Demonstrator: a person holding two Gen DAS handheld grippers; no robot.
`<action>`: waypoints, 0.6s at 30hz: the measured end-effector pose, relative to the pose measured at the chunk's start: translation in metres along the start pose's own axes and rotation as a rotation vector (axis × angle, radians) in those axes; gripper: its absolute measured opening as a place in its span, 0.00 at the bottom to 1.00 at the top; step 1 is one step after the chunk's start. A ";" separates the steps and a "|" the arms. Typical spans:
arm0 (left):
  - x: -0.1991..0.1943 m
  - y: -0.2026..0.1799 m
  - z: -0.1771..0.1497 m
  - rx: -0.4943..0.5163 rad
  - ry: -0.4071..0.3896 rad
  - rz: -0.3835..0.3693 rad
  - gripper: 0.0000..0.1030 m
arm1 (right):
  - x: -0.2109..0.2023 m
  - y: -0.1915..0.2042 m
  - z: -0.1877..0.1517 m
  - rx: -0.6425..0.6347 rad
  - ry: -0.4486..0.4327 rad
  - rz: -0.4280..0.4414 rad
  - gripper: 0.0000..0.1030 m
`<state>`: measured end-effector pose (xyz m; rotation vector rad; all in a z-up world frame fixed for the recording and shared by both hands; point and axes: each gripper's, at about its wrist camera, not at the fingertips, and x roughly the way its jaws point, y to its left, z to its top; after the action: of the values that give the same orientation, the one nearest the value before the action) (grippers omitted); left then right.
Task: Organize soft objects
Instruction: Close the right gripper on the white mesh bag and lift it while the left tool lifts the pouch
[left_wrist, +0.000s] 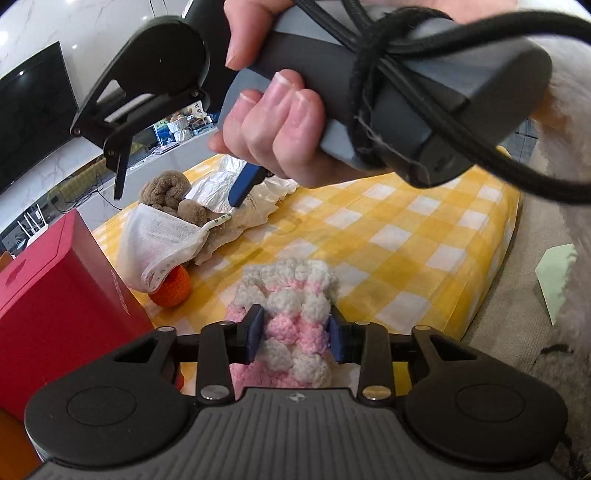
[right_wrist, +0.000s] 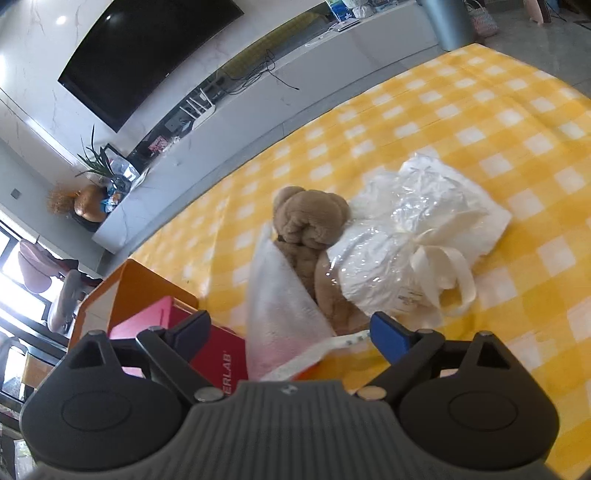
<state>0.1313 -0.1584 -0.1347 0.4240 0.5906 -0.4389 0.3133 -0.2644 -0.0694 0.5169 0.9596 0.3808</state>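
L gripper (left_wrist: 296, 338) clamps pink-and-white crochet piece (left_wrist: 291, 295) on yellow checked cloth (left_wrist: 424, 236), R gripper (right_wrist: 290, 334) gapes empty over a pile w/ brown plush (right_wrist: 308, 225), white cloth (right_wrist: 280, 317) & bagged bundle (right_wrist: 413, 236); sorting looks barely begun.

You have a yellow-and-white checked cloth (right_wrist: 461, 122) covering the worktop. At nine o'clock in the left wrist view stands a red box (left_wrist: 55, 291). In the right wrist view, a dark television (right_wrist: 147, 51) hangs on the marbled wall at eleven o'clock, cables (right_wrist: 258, 74) trail on the low white unit below it, and a potted plant (right_wrist: 92, 162) sits at nine o'clock.
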 end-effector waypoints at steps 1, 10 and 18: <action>0.000 -0.003 -0.001 0.019 -0.005 0.021 0.57 | 0.002 -0.003 0.000 0.005 0.016 0.007 0.89; 0.010 0.004 -0.005 -0.033 -0.004 0.103 0.96 | 0.029 0.005 -0.006 -0.082 0.104 -0.063 0.80; 0.025 0.045 -0.011 -0.310 0.070 -0.014 1.00 | 0.047 -0.008 -0.003 0.019 0.154 -0.046 0.60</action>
<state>0.1686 -0.1225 -0.1466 0.1398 0.7168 -0.3394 0.3357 -0.2461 -0.1072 0.4871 1.1231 0.3744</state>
